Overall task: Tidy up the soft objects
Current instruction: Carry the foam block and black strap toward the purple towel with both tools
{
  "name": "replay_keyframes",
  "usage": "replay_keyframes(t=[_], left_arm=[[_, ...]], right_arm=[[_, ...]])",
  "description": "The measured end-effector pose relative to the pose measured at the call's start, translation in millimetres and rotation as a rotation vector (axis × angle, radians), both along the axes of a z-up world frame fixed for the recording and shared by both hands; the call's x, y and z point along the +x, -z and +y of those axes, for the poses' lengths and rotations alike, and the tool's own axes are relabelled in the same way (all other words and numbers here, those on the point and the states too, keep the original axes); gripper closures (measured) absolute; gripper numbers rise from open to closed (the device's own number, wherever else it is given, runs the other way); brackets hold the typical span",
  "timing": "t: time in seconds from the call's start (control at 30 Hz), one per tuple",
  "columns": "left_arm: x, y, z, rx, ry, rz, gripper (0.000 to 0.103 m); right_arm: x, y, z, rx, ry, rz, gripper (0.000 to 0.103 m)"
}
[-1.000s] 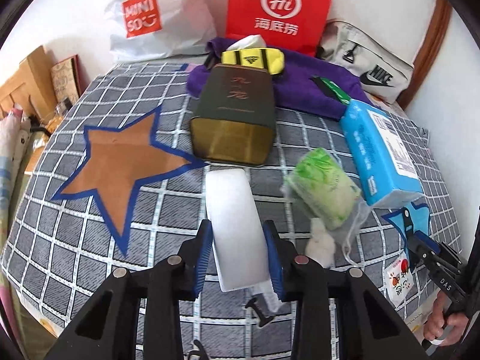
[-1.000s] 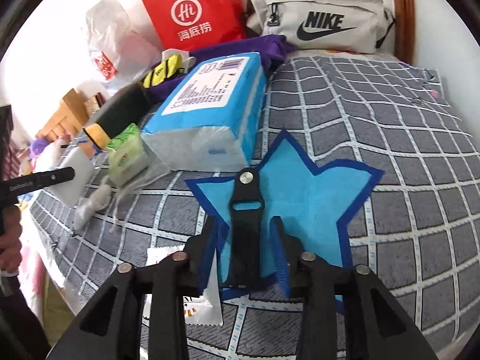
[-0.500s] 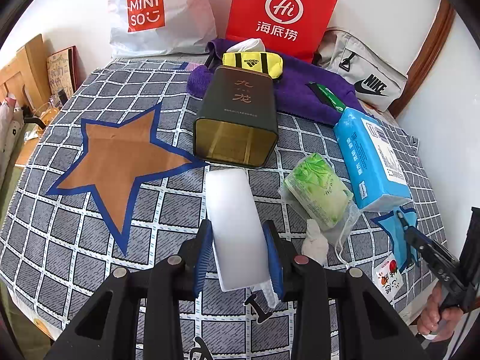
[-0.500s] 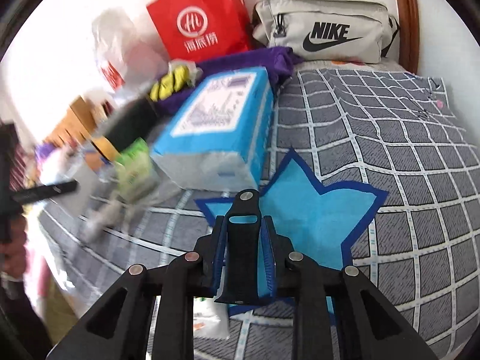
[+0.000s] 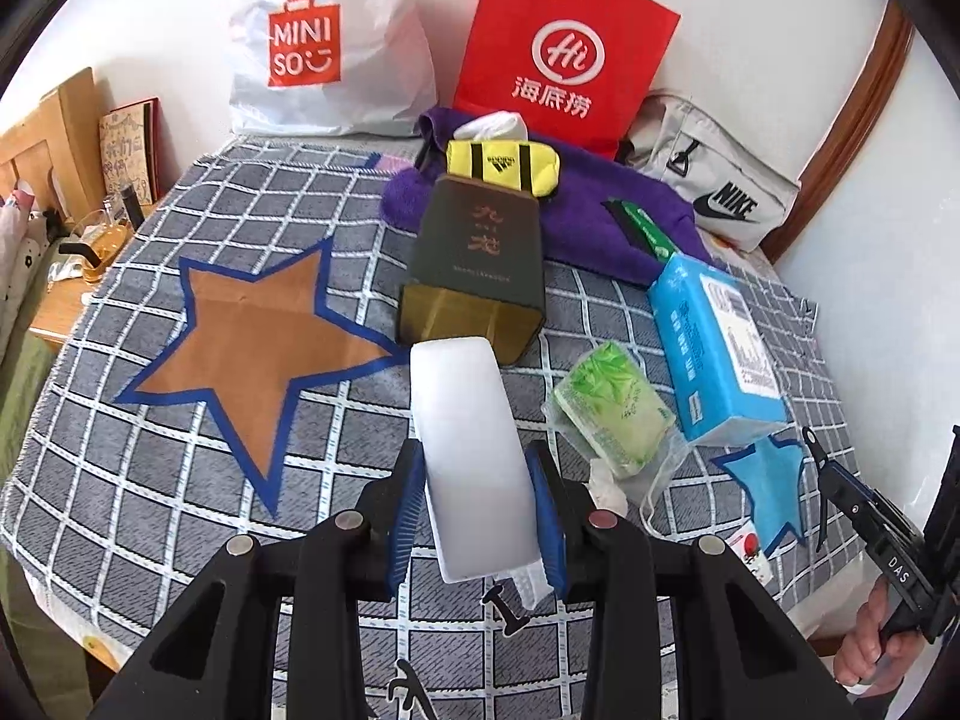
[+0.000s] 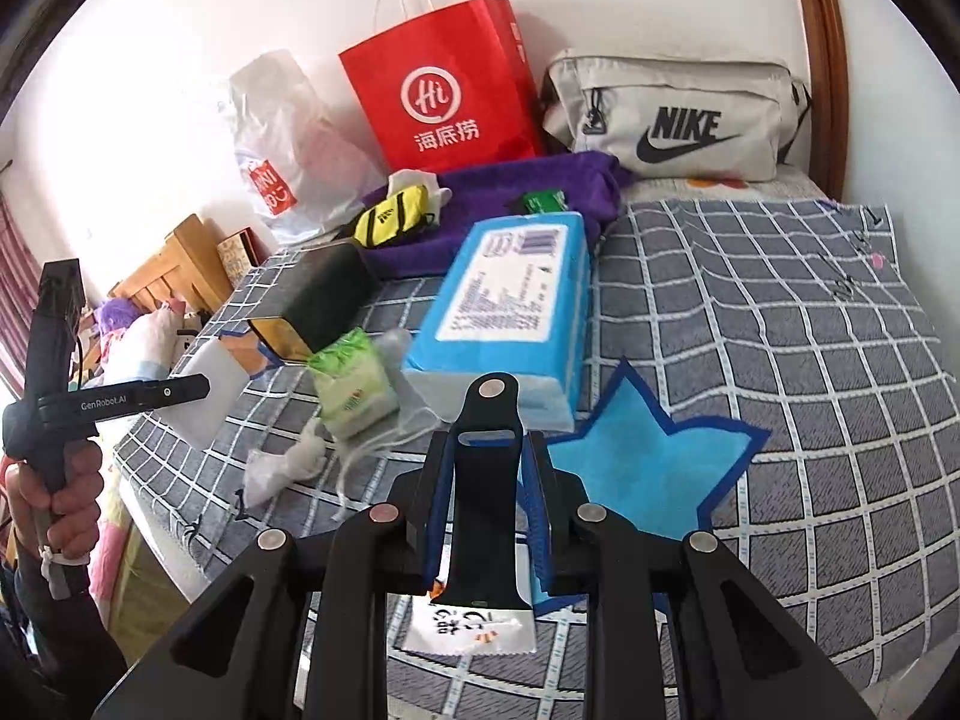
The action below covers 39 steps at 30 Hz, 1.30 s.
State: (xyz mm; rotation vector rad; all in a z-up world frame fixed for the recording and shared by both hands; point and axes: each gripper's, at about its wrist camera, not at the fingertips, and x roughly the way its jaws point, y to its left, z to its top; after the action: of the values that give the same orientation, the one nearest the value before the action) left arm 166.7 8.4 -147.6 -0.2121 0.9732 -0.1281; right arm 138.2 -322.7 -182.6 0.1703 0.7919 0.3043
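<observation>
My left gripper [image 5: 477, 462] is shut on a white foam block [image 5: 462, 408], held a little above the checked bedspread [image 5: 336, 420], just right of the brown star patch [image 5: 252, 348]. My right gripper [image 6: 486, 444] is shut on a flat black strap [image 6: 489, 516] with a slot and a metal stud, raised over the left edge of the blue star patch [image 6: 648, 456]. The right wrist view also shows the white block [image 6: 210, 396] at the far left. The left wrist view catches the blue star patch [image 5: 774, 480] at the lower right.
A dark tin box [image 5: 474, 264], a green tissue pack [image 5: 612, 414], a blue tissue pack [image 5: 714, 342] and a crumpled tissue [image 5: 606, 486] lie mid-bed. Behind are a purple towel [image 5: 600, 222], a yellow pouch [image 5: 504, 165], shopping bags and a grey bag [image 6: 678, 114]. A sachet [image 6: 474, 624] lies under the right gripper.
The right gripper closed on the black strap and lifted it off the blue star. The left gripper rose slightly with the white block still in it.
</observation>
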Motion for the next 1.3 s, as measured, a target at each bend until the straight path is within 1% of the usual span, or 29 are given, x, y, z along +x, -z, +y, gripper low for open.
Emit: replay_keyframes(t=[0.37, 0.63, 0.83, 0.93, 1.07, 1.23, 1.3], left_arm=[[0.3, -33.3, 10.6, -0.033, -0.001, -0.049, 0.071], [19.1, -59.0, 10.2, -0.044, 0.012, -0.091, 0.070], [42.1, -74.4, 3.2, -0.024, 0.026, -0.111, 0.071], [56.7, -81.2, -1.9, -0.007, 0.029, -0.120, 0.071], [73.8, -85.3, -6.7, 0.002, 0.027, -0.121, 0.071], [95.7, -87.9, -14.1, 0.044, 0.030, -0.125, 0.071], [104.5, -87.4, -15.6, 0.050, 0.033, -0.121, 0.071]], right_arm=[[0.3, -44.2, 16.1, -0.046, -0.013, -0.053, 0.080], [16.6, -70.5, 20.2, -0.094, 0.029, -0.071, 0.079], [35.7, -85.4, 23.8, -0.117, 0.054, -0.097, 0.079], [46.8, -93.0, 23.7, -0.102, 0.051, -0.111, 0.079], [61.9, -100.8, 26.7, -0.108, 0.051, -0.126, 0.079], [83.4, -105.9, 28.6, -0.114, 0.046, -0.134, 0.079], [92.2, -107.4, 28.7, -0.112, 0.041, -0.136, 0.079]])
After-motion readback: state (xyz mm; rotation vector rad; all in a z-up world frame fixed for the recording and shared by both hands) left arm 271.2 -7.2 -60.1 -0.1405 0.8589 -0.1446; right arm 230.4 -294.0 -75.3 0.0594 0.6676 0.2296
